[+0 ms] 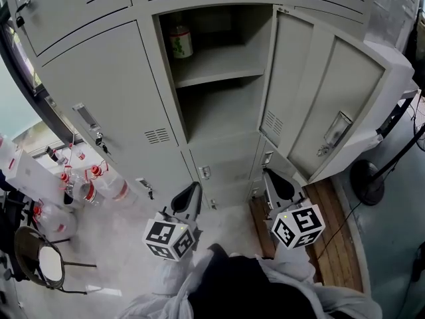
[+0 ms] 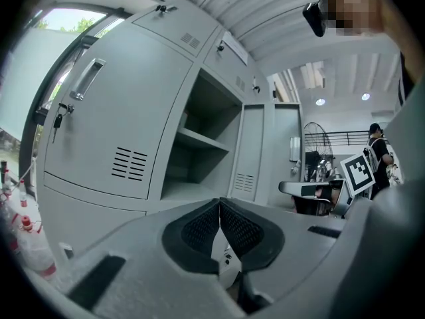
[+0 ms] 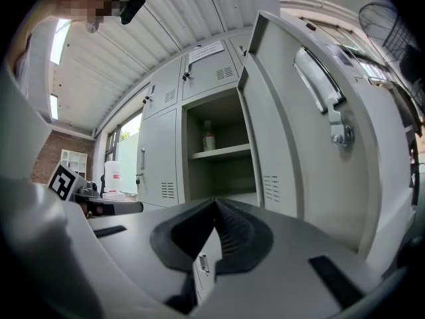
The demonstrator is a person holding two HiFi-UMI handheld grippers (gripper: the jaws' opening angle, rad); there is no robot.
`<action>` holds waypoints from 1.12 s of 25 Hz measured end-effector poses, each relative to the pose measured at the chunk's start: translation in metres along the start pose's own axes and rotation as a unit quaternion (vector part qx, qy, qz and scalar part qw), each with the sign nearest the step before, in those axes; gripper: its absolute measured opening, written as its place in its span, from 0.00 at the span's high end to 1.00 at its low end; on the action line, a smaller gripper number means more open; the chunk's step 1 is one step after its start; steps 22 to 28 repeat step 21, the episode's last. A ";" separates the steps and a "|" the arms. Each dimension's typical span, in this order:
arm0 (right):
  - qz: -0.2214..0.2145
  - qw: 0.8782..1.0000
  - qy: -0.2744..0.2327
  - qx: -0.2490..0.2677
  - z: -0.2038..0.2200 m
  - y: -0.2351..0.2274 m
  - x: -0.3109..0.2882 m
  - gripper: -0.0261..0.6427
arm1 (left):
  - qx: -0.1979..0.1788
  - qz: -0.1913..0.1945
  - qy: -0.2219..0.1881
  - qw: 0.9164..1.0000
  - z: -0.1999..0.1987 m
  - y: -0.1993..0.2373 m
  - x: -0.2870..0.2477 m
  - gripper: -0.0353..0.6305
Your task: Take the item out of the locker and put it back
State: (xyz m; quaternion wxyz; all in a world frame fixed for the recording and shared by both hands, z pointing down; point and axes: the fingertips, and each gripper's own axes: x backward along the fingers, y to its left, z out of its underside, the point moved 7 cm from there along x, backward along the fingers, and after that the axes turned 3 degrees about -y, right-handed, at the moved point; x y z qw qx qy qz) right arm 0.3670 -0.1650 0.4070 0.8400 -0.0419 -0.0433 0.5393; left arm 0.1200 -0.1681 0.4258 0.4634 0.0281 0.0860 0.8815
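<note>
A small white jar with a red-and-green label (image 1: pixel 180 42) stands on the upper shelf of the open grey locker (image 1: pixel 219 65), at its left side. The right gripper view shows the jar (image 3: pixel 208 140) at the back of that shelf. The locker's door (image 1: pixel 332 98) hangs wide open to the right. My left gripper (image 1: pixel 192 193) is held low in front of the lockers, shut with nothing in it, pads touching (image 2: pixel 219 212). The right gripper (image 1: pixel 271 178) is beside it, below the open door, also shut and empty (image 3: pixel 215 208). Both are well away from the jar.
Several clear bottles with red caps (image 1: pixel 86 185) lie on the floor at the left, next to a chair (image 1: pixel 40 261). Closed locker doors (image 1: pixel 106 111) stand left of the open one. A wooden pallet (image 1: pixel 332 238) and a fan base (image 1: pixel 368 181) are at the right.
</note>
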 end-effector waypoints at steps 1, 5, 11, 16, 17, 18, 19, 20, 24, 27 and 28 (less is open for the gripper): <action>0.001 1.000 0.001 0.003 0.000 0.000 -0.001 0.96 | 0.000 0.000 0.000 1.000 0.000 0.001 0.000 0.93; 0.003 1.000 0.006 0.002 0.002 -0.001 -0.002 0.96 | -0.001 0.001 0.005 1.000 0.001 0.000 -0.002 0.93; 0.002 1.000 0.010 0.004 0.003 -0.001 -0.003 0.96 | 0.000 0.000 0.007 1.000 0.002 0.000 -0.002 0.93; 0.001 1.000 0.009 0.002 0.003 -0.002 -0.003 0.96 | -0.001 0.001 0.007 1.000 0.003 -0.001 -0.003 0.93; 0.000 1.000 0.009 0.000 0.003 -0.002 -0.003 0.96 | -0.001 0.001 0.007 1.000 0.003 -0.001 -0.003 0.93; -0.001 1.000 0.008 -0.004 0.003 -0.002 -0.003 0.96 | -0.001 0.000 0.007 1.000 0.003 -0.001 -0.003 0.94; -0.003 1.000 0.007 -0.007 0.003 -0.002 -0.003 0.96 | -0.001 0.000 0.007 1.000 0.003 -0.001 -0.003 0.94; -0.005 1.000 0.006 -0.011 0.003 -0.001 -0.003 0.96 | -0.001 0.000 0.007 1.000 0.003 -0.001 -0.003 0.94; -0.006 1.000 0.005 -0.015 0.003 -0.001 -0.003 0.96 | -0.001 -0.001 0.007 1.000 0.003 0.000 -0.003 0.93; -0.006 1.000 0.005 -0.015 0.003 -0.001 -0.003 0.96 | -0.001 -0.001 0.007 1.000 0.003 0.000 -0.003 0.93; -0.006 1.000 0.005 -0.015 0.003 -0.001 -0.003 0.96 | -0.001 -0.001 0.007 1.000 0.003 0.000 -0.003 0.93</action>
